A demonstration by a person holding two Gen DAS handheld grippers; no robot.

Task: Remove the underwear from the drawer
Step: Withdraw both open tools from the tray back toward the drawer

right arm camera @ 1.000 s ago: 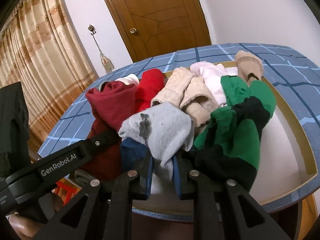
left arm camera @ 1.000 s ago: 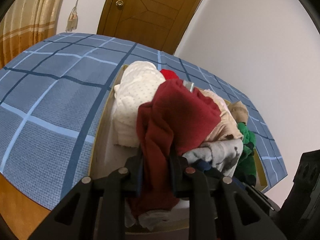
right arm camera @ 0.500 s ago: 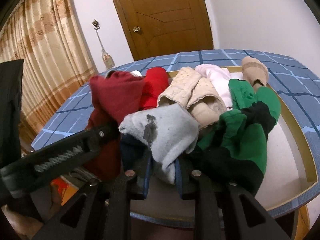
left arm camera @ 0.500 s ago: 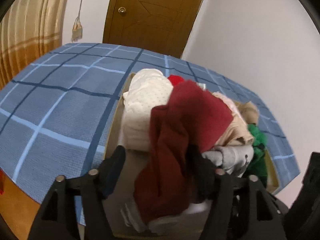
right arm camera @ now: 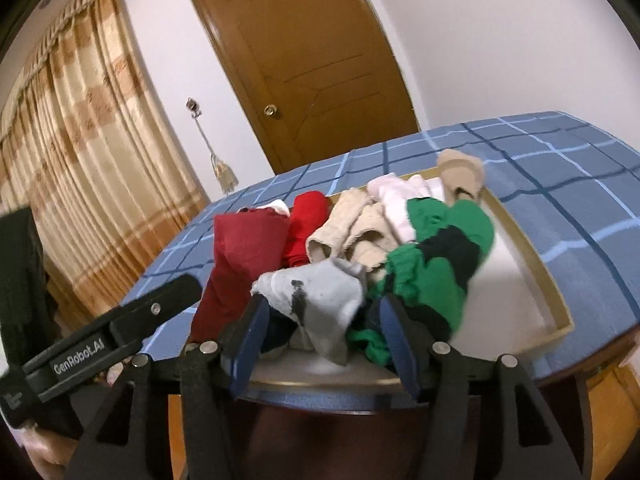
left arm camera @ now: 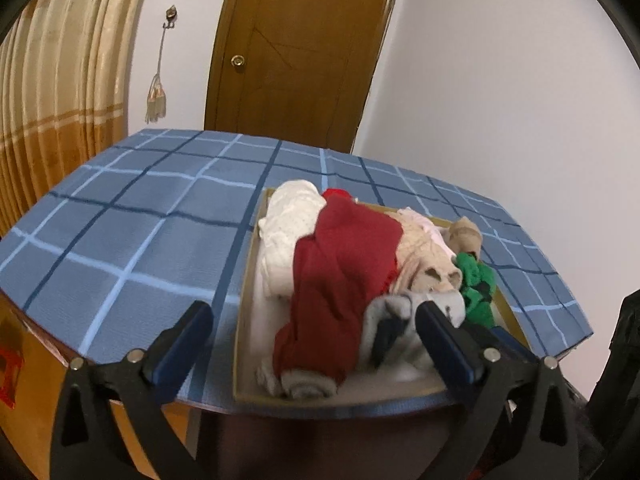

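Note:
A shallow wooden drawer (left arm camera: 246, 292) (right arm camera: 532, 248) lies on a blue checked table and holds a heap of clothes. A dark red garment (left arm camera: 344, 272) (right arm camera: 236, 256) lies over the heap's near left side. A grey garment (right arm camera: 320, 296) (left arm camera: 416, 304) lies at the front, with a green and black one (right arm camera: 436, 252) (left arm camera: 476, 284) to its right. My left gripper (left arm camera: 312, 336) is open and empty, pulled back from the drawer's front. My right gripper (right arm camera: 320, 332) is open, its jaws on either side of the grey garment.
Cream (left arm camera: 292, 220), bright red (right arm camera: 306, 224), beige (right arm camera: 352, 228) and pink (right arm camera: 396, 196) garments fill the rest of the drawer. The blue checked cloth (left arm camera: 120, 232) covers the table around it. A wooden door (left arm camera: 296, 52) and a curtain (right arm camera: 80, 160) stand behind.
My left gripper let go of the dark red garment, opened wide and drew back. My right gripper opened off the grey garment and drew back a little. Both garments dropped onto the heap.

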